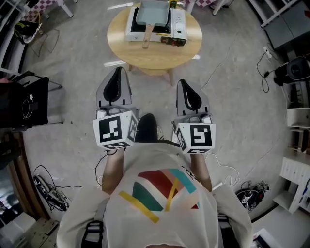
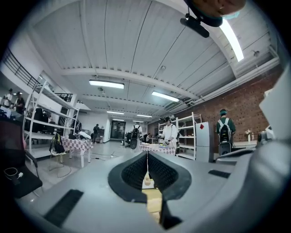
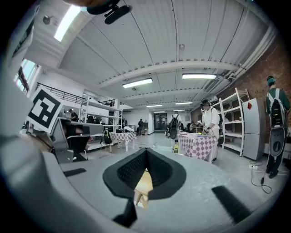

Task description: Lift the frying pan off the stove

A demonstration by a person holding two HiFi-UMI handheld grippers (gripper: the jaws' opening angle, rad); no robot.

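**Both grippers closed, short of the table**

We hold the left gripper (image 1: 115, 72) and the right gripper (image 1: 187, 85) side by side and level, on the near side of the round wooden table (image 1: 155, 55), clear of its edge. On each, the fingers are pressed together with nothing between them. The rectangular frying pan (image 1: 152, 13) sits on the portable gas stove (image 1: 177, 23) at the table's far side. Its wooden handle (image 1: 147, 38) points toward the table's centre, untouched.

Left gripper (image 2: 147, 155), fingers (image 2: 132, 172) together; wooden table (image 2: 153, 200) beyond
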